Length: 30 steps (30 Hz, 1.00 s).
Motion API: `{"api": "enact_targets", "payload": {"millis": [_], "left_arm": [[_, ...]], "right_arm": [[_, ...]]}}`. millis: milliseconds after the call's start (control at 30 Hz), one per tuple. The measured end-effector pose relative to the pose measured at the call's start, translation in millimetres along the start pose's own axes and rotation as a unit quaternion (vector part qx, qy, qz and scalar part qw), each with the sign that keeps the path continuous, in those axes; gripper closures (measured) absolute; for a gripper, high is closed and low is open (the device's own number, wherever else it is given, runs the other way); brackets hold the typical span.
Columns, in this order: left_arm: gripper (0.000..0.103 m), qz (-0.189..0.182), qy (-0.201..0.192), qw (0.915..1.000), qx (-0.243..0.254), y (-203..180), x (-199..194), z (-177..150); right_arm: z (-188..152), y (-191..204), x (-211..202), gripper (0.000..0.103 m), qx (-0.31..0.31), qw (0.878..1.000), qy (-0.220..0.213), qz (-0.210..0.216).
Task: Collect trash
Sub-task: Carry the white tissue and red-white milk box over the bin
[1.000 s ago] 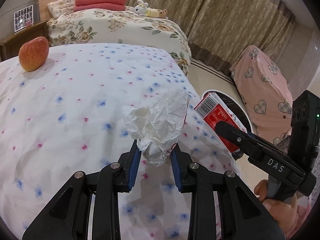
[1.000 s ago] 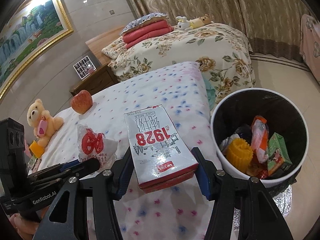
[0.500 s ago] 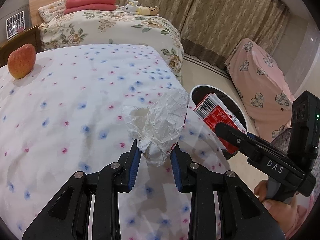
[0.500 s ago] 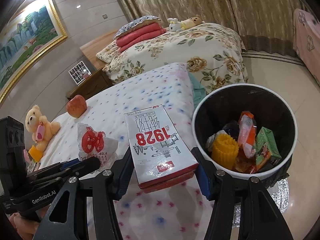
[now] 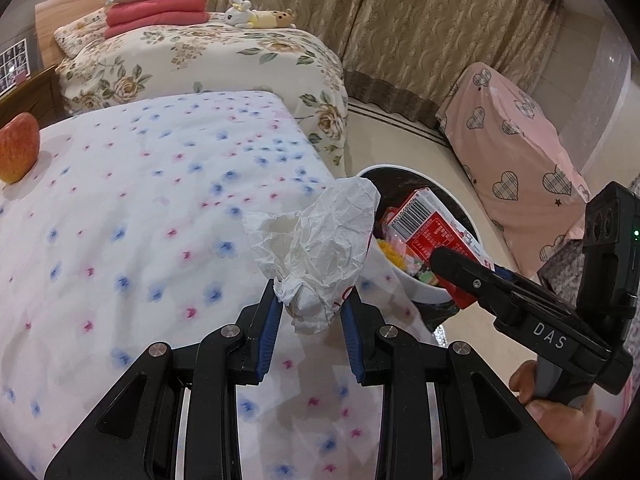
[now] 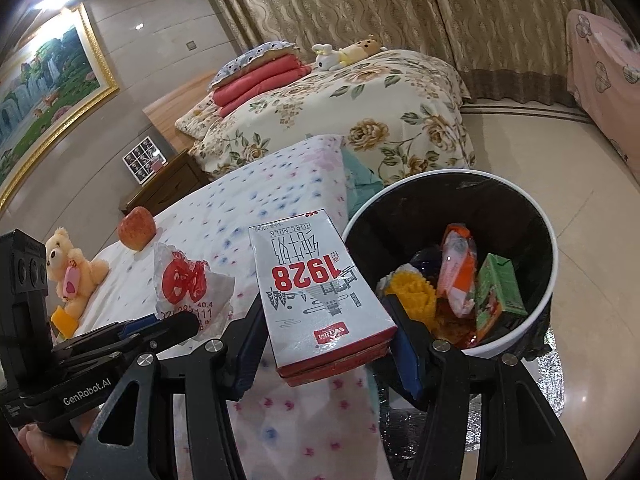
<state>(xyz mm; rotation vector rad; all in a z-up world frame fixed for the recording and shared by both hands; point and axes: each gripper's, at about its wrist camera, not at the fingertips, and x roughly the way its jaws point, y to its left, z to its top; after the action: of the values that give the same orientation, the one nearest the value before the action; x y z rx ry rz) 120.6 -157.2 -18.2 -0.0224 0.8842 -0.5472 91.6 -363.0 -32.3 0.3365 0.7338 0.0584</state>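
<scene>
My left gripper (image 5: 310,316) is shut on a crumpled white paper bag (image 5: 320,248) and holds it above the bed's right edge. The bag also shows in the right wrist view (image 6: 188,284) with red print. My right gripper (image 6: 328,344) is shut on a white and red milk carton (image 6: 320,280) marked 1928, held just left of the bin. The carton also shows in the left wrist view (image 5: 432,232). The white bin with a black liner (image 6: 536,216) stands on the floor beside the bed and holds several pieces of trash.
A red apple (image 6: 136,228) and a teddy bear (image 6: 72,264) lie on the flowered white bed sheet (image 5: 140,208). A second bed with a floral quilt (image 6: 360,100) is behind. A pink covered piece of furniture (image 5: 516,136) stands at the right.
Both grippers have moved right toward the bin with their loads. The bin now looks closer and larger in both views.
</scene>
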Motion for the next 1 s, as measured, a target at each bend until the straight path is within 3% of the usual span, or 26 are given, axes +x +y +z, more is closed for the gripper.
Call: {"api": "enact_targets", "payload": {"millis": [1000], "left_arm": [[0.075,-0.019,0.021,0.9982,0.052,-51,38,25]], "right_arm": [[18,-54,-5,0.046,0.031,0.999,-0.006,-0.033]]}}
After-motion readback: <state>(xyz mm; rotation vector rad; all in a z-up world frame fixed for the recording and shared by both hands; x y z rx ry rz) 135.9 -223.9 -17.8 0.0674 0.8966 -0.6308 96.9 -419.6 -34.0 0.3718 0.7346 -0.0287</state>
